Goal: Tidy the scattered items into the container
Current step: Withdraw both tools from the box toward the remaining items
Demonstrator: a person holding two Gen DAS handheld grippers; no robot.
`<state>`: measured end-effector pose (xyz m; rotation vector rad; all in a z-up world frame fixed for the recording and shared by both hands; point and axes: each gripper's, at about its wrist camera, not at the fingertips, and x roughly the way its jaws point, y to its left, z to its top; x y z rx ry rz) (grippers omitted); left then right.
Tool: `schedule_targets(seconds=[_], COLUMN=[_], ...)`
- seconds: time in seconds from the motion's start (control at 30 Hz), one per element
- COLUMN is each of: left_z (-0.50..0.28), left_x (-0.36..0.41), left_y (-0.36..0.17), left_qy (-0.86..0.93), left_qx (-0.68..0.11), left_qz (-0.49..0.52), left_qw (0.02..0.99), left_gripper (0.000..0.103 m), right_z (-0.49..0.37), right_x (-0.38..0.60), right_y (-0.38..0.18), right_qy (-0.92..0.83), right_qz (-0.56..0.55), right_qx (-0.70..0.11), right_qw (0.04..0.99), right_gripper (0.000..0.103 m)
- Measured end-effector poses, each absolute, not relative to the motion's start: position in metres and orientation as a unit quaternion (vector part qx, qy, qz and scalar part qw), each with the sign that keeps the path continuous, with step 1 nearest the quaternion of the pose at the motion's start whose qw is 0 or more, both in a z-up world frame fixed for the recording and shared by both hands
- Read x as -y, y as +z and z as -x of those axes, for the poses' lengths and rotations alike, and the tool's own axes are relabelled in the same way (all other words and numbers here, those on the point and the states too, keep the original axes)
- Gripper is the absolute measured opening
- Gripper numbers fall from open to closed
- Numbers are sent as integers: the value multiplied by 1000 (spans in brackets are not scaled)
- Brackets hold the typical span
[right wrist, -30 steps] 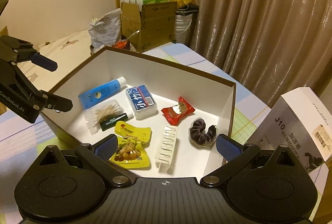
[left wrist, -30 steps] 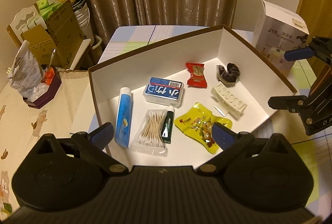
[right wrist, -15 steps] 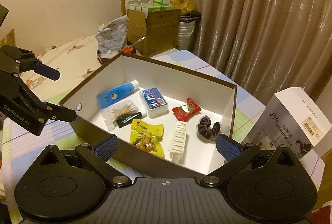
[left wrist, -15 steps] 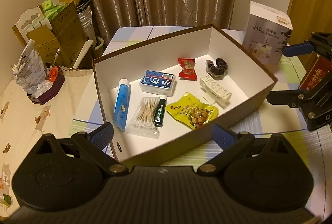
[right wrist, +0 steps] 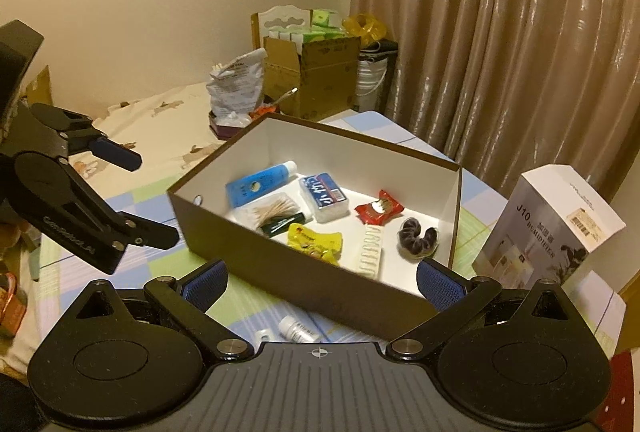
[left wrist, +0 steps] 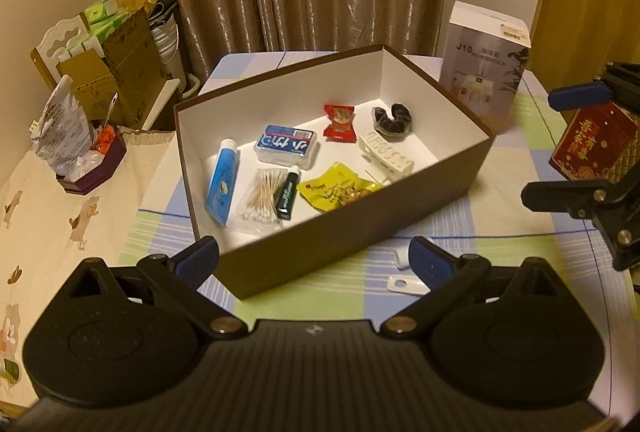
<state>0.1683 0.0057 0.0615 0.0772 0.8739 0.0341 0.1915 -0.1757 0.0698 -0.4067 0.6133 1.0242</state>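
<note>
Both the left tongs (left wrist: 314, 258) and the right tongs (right wrist: 322, 282) are held apart and empty before the box (left wrist: 360, 228), in which eight items are laid.

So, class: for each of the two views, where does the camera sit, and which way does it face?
Left wrist: on the left gripper, facing the box from its near long side; right gripper at right.
Right wrist: on the right gripper, facing the box's near corner; left gripper at left.
Shared: box, humidifier carton.
</note>
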Motion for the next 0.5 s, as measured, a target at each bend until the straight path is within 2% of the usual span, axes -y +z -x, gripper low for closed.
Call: schedule_targets(seconds=[0.5], left_z=[-119], left_x=[15], left_y=[54], left_qy=[29], left_qx=[-430], left_qz=[-28], left_qw=[902], left_gripper=[100], right_z=[-145], right_x=[212], right_y=[64], right_qy=[483], right_qz=[185], right_qx=[-295], right_qw=[803], right_gripper=[103])
